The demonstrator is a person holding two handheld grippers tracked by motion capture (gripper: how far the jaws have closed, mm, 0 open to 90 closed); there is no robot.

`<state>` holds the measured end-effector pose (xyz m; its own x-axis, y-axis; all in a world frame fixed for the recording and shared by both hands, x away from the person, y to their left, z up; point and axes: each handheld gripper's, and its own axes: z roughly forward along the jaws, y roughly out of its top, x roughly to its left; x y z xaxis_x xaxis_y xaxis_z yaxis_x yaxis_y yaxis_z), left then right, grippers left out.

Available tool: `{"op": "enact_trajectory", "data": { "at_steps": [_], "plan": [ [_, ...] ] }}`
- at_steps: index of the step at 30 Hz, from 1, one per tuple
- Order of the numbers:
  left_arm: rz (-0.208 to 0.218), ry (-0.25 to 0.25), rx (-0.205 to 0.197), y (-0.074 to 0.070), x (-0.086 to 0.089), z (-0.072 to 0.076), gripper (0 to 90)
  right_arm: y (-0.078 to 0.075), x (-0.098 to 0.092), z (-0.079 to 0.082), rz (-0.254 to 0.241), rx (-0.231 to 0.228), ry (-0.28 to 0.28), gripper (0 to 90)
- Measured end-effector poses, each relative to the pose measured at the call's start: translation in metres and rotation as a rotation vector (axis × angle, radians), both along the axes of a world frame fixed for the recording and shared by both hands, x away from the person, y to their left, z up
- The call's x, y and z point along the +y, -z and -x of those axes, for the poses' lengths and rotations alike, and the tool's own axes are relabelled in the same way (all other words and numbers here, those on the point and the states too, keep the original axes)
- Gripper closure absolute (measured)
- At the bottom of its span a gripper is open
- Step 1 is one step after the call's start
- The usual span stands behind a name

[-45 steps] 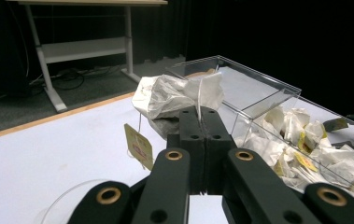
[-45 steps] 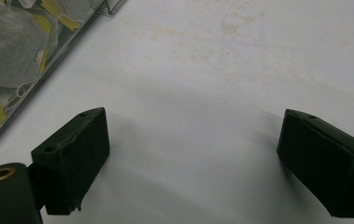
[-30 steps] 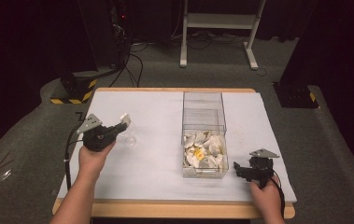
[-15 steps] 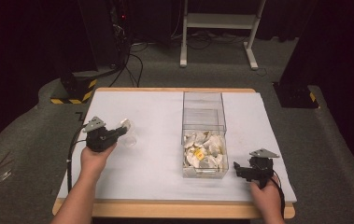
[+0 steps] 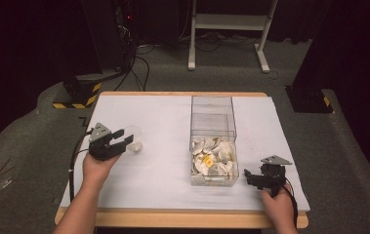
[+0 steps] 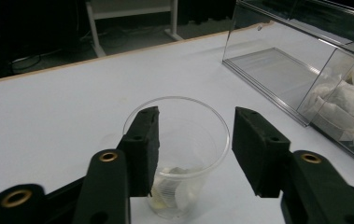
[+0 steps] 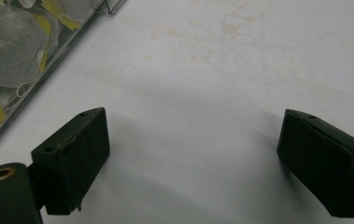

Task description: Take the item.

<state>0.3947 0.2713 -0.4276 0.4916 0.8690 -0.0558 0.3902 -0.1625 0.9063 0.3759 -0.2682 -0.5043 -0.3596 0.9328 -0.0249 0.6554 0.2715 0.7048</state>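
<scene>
Two grippers worked over the white counter [image 5: 173,117]. On the left side, the left gripper [image 5: 122,141] sat just in front of a clear plastic cup [image 5: 133,139], and its fingers [image 6: 143,149] had just been opening: they stood partly spread, released, with the cup between them and a gap showing on the right side; whether the left finger still brushed the rim could not be told. The cup stood upright on the left half of the counter, well apart from the clear bin [image 5: 213,141] in the middle.

The left gripper view showed what the high view could not: a pale tea bag [image 6: 174,186] lying in the bottom of the cup, seen through the wall. It also showed the bin's empty far compartment off to the right. The high view, in turn, showed the bin's near compartment heaped with tea bags [image 5: 214,157] and both forearms entering from the near edge.

At the right, the right gripper [image 5: 248,178] rested low near the counter's near right corner, just beside the bin's near end. Its fingers [image 7: 72,154] stood wide apart, holding nothing, with bare stained counter between them; the bin's wall crossed the upper left of the right gripper view.

Open counter lay between cup and bin, and more beyond the cup toward the far edge.
</scene>
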Motion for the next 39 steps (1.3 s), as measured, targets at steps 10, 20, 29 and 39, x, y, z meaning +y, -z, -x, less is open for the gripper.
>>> {"op": "enact_trajectory", "data": {
  "at_steps": [10,20,29,39],
  "plan": [
    [0.004,-0.005,0.013,0.002,0.01,0.011,46.8,0.0,0.0,0.0,0.0,0.0,0.0,9.3],
    [-0.006,-0.018,0.038,0.016,0.028,0.026,44.5,0.0,0.0,0.0,0.0,0.0,0.001,9.3],
    [-0.04,-0.013,0.127,0.042,0.043,0.038,37.3,0.0,0.0,0.0,0.001,0.0,0.001,9.3],
    [-0.212,-0.065,0.226,0.078,0.044,0.058,18.6,0.0,0.0,0.0,0.002,-0.002,0.002,9.4]
  ]
}}
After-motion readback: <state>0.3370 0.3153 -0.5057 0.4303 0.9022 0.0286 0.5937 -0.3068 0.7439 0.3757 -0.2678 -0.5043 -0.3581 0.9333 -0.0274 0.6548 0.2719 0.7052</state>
